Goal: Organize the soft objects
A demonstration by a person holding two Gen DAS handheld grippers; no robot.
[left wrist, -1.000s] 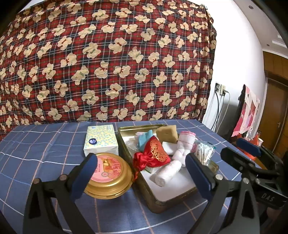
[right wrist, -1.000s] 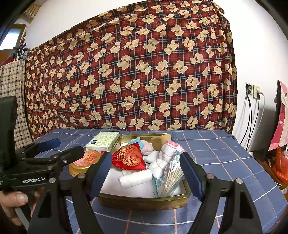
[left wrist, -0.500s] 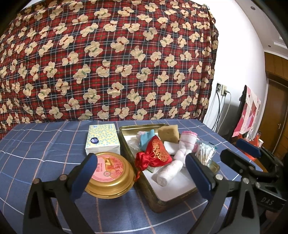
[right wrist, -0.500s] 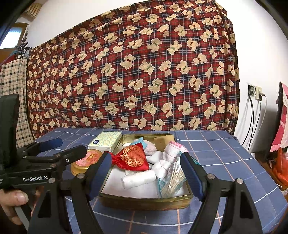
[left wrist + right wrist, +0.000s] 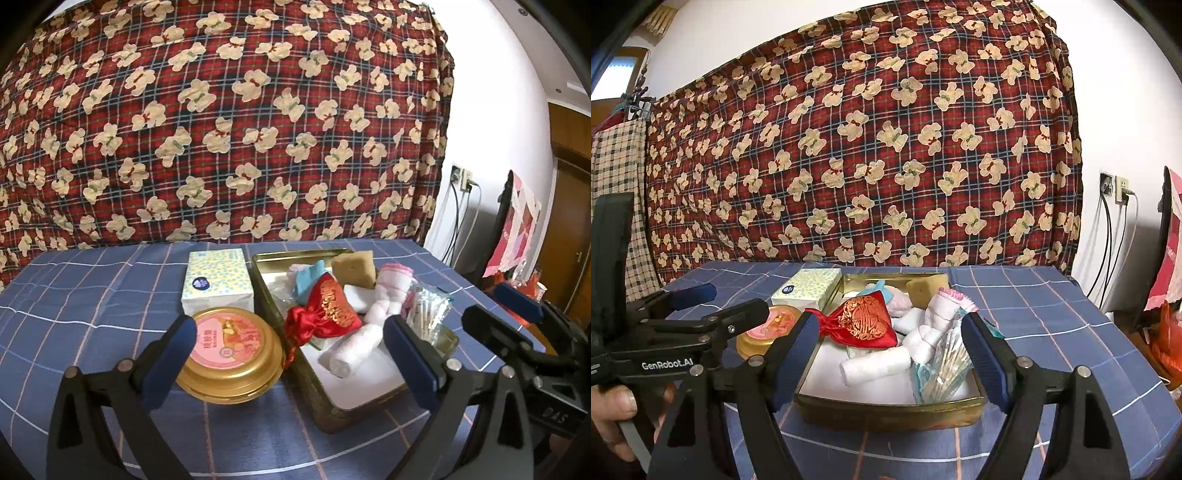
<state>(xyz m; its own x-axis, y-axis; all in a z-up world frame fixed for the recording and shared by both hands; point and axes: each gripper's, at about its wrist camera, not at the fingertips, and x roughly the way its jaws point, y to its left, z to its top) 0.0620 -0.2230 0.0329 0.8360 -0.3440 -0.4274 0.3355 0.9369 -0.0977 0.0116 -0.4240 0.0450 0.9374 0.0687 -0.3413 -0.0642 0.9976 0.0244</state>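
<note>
The red satin drawstring pouch with gold embroidery (image 5: 866, 325) lies on top of the heap inside the shallow gold metal tin (image 5: 886, 408), long axis running left to right, gathered neck toward the round gold-lidded jar (image 5: 231, 354). Snagging its ribbon could drag the white rolled towel (image 5: 875, 365) or cotton-swab packet (image 5: 943, 369) out. The right gripper (image 5: 892, 356) and left gripper (image 5: 291, 360) hover before the tin, fingers wide apart and empty.

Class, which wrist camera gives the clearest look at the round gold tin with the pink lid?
The left wrist view: the round gold tin sits near and almost whole between the open fingers, its pink lid and gold rim plain. In the right wrist view the tin is only a sliver, mostly hidden behind the left gripper.
</note>
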